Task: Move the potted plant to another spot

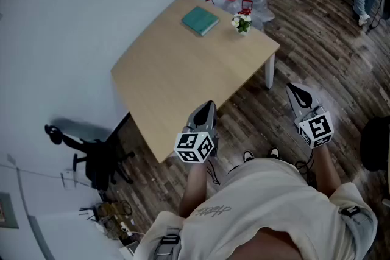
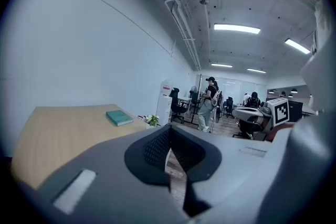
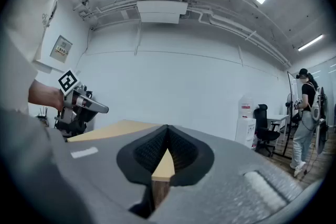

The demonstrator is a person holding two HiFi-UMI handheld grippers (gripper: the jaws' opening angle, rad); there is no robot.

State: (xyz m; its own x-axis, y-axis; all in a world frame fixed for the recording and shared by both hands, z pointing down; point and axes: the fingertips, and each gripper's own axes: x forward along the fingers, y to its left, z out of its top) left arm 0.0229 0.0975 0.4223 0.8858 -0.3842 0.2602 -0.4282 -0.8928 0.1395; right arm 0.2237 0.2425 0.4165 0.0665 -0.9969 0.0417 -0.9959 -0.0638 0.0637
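I am holding my left gripper (image 1: 208, 108) and right gripper (image 1: 297, 93) with jaws pressed together on nothing, well short of the potted plant (image 1: 242, 24) sitting at the table's (image 1: 177, 79) far corner. I am judging I should step closer and spread one pair before reaching low for the pot.

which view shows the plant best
The head view: the plant shows whole, standing near the table's far corner, right of the book. The left gripper view shows it only small and distant. The right gripper view does not show it.
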